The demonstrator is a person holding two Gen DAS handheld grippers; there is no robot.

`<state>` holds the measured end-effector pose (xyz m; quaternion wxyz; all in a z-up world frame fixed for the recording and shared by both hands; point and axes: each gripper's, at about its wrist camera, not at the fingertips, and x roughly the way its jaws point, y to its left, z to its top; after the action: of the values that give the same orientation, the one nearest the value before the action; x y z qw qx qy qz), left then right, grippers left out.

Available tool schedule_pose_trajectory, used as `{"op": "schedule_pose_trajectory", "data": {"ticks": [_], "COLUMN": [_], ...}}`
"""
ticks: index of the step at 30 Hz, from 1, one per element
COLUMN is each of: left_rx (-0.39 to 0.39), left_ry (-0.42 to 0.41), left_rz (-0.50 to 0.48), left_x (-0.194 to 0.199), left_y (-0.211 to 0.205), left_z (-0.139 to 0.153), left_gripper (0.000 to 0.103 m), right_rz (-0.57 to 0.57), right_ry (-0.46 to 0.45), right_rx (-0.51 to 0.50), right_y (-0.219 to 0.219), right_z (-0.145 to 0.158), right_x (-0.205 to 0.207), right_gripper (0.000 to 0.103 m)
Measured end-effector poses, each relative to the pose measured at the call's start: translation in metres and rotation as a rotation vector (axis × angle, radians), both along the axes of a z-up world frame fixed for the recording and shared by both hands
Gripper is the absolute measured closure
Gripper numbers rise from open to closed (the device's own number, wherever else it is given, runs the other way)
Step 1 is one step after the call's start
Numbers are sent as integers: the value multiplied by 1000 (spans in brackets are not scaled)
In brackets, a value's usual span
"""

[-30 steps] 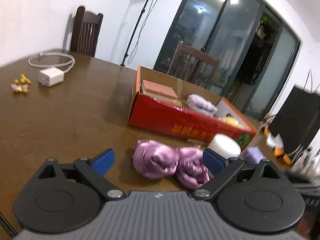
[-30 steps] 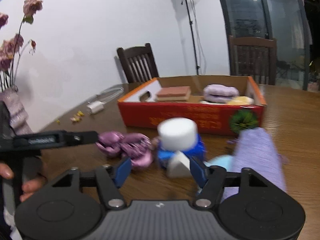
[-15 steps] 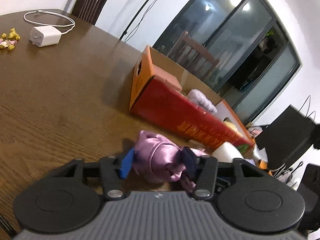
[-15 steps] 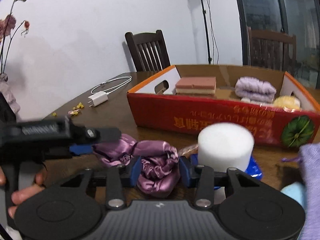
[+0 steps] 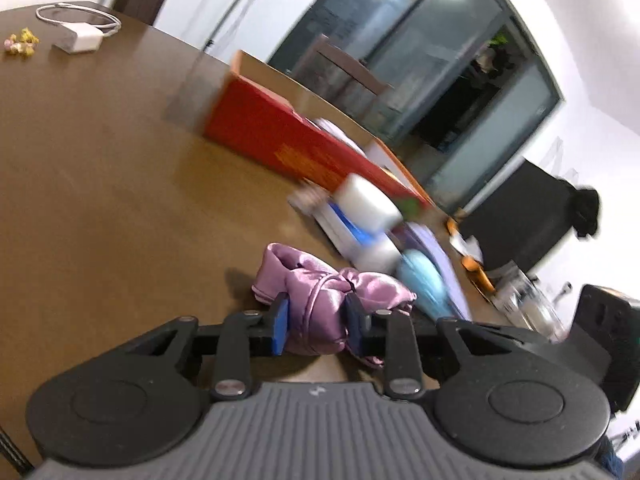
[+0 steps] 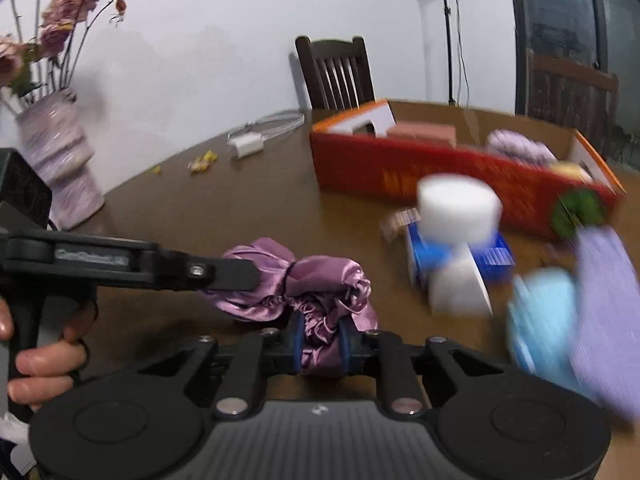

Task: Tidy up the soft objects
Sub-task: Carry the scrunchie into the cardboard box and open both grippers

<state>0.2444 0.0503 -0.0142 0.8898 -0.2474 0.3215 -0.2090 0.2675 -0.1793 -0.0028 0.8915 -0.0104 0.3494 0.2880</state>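
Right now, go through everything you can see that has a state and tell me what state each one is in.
Left gripper: jaws closing, pads on the satin cloth.
Right gripper: jaws closing, pads on the same cloth.
Satin cloth: bunched, on the table.
Red box: open-topped, soft items inside.
Charger: lying on the table, cable coiled.
Flowers: wilted, upright in the vase.

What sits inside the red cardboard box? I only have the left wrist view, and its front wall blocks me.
Observer: A pink block near the box's handle end.
Operator: Anything else inside?
Observer: A fuzzy lilac bundle further along.
Operator: Is the right gripper on the purple satin cloth too?
Observer: Yes, the right gripper is closing on one bunched end of the cloth, while the left gripper closes on the other.
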Motion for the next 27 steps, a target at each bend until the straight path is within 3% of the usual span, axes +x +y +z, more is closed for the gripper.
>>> {"op": "schedule_pose_trajectory", "data": {"ticks": [1, 3, 4, 8, 13, 14, 17, 19, 20, 24, 27], "left_rx": [3, 13, 25, 89, 172, 175, 200, 191, 178, 162, 124], "left_ry": [-3, -8, -21, -68, -105, -102, -72, -76, -72, -50, -86], "left_rz": [-11, -33, -44, -16, -13, -15, -10, -17, -29, -51, -64], "left_x": [-11, -22, -27, -31, -34, -33, -29, -27, -26, -18, -8], "left_y": [-6, -13, -15, -20, -31, -31, -29, -25, -22, -23, -21], "left_z": [2, 5, 7, 16, 16, 13, 6, 5, 4, 4, 24], "left_gripper": [71, 58, 58, 42, 40, 41, 60, 65, 74, 80, 81], "right_rz": [-2, -21, -32, -84, -162, -163, -170, -163, -155, -114, -109], "right_ry": [7, -4, -20, -43, -16, -3, 33, 44, 46, 43, -9], "right_rx": [8, 14, 17, 117, 172, 191, 226, 213, 204, 176, 144], "right_y": [-9, -22, -27, -51, -56, -55, -50, -45, -43, -33, -29], "right_z": [1, 5, 8, 15, 1, -3, -15, -18, -19, -18, 0], "right_x": [-13, -34, -44, -57, -32, -26, -16, -14, -14, -15, -15], "right_gripper": [82, 74, 74, 66, 62, 62, 61, 62, 66, 88, 91]}}
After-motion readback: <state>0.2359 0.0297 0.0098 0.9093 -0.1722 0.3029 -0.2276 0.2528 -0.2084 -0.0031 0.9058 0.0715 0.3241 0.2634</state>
